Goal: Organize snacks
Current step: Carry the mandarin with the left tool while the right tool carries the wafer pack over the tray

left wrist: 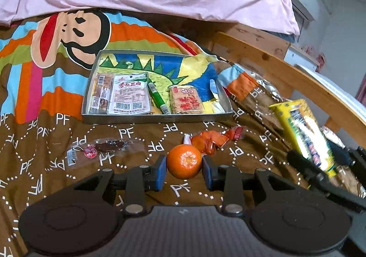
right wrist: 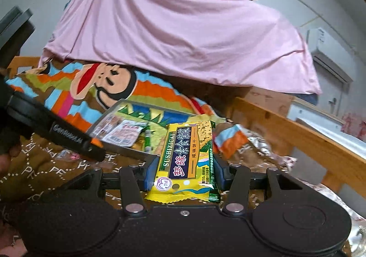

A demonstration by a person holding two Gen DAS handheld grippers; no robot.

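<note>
Two clamped loads: round orange tangerine (left wrist: 184, 164) in left gripper (left wrist: 184, 171); yellow-green biscuit packet (right wrist: 185, 161), long axis pointing away, in right gripper (right wrist: 184, 175)

- A bedspread (left wrist: 57, 87) covers the bed, brown with white letters near the camera, striped in bright colours with a cartoon monkey face further back.
- A pink sheet (right wrist: 183, 35) hangs draped above the far end of the bed.
- A wooden bed rail (left wrist: 274, 67) runs along the right side.
- A white air conditioner (right wrist: 329, 55) sits high on the pale wall (right wrist: 356, 87).
</note>
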